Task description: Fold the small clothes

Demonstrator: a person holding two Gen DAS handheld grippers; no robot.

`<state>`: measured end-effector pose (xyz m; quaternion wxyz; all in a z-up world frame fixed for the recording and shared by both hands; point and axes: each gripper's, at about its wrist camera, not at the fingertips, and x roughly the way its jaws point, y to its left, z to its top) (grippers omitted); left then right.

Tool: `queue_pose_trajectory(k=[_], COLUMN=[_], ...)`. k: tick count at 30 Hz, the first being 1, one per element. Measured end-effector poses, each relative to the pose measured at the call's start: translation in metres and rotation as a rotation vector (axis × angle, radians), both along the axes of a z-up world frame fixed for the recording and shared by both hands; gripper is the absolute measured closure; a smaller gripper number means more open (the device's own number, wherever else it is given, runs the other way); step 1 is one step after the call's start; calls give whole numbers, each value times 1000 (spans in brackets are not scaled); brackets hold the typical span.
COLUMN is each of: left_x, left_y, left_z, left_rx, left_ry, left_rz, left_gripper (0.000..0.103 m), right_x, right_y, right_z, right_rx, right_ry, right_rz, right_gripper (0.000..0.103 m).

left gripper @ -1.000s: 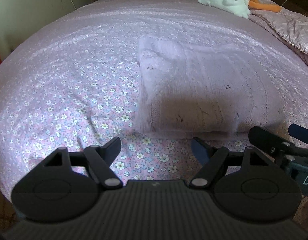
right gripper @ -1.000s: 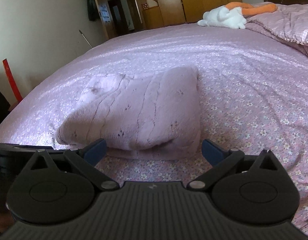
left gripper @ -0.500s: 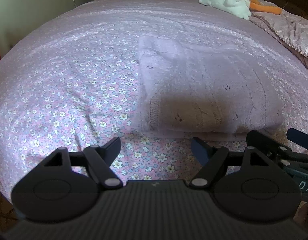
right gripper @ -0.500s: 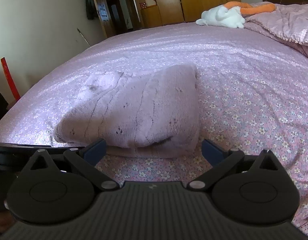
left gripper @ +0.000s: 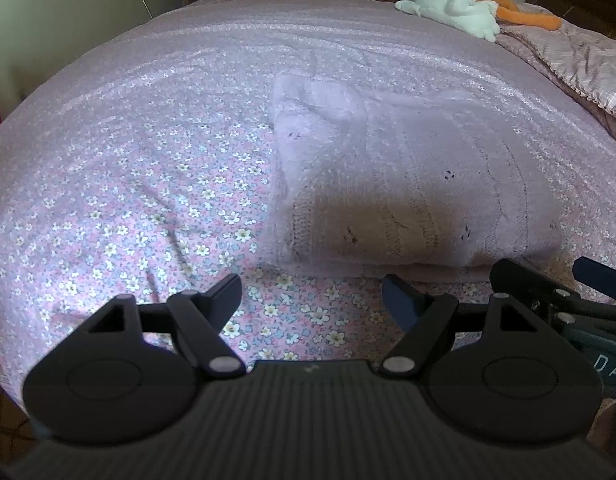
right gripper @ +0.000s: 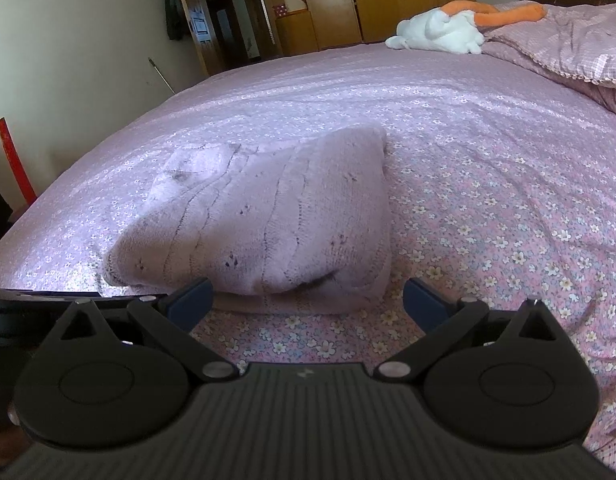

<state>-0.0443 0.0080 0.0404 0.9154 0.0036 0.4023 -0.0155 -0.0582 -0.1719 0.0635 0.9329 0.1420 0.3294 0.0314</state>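
Sweater (right gripper: 267,220) folded on bed (right gripper: 488,140), plush toy (right gripper: 440,30) far off w/ quilt (right gripper: 568,40).

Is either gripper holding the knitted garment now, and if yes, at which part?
Nothing is held. The left gripper and right gripper are both open, just short of the folded lilac sweater's near edge on the bed.
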Motion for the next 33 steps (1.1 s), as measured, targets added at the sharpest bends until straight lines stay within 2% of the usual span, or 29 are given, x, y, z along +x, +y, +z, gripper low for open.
queue_pose_trajectory(k=[5,33], left_x=[-3,-1], left_y=[-2,-3], left_z=[1,1], left_rx=[15,17], left_ry=[-26,-12], left_rz=[3,14], left_gripper=[24,24], right_x=[0,0], right_y=[-1,2], right_z=[-1,-1], right_rx=[4,-7], right_ry=[2,5], right_rz=[-7,-18], right_gripper=[0,0])
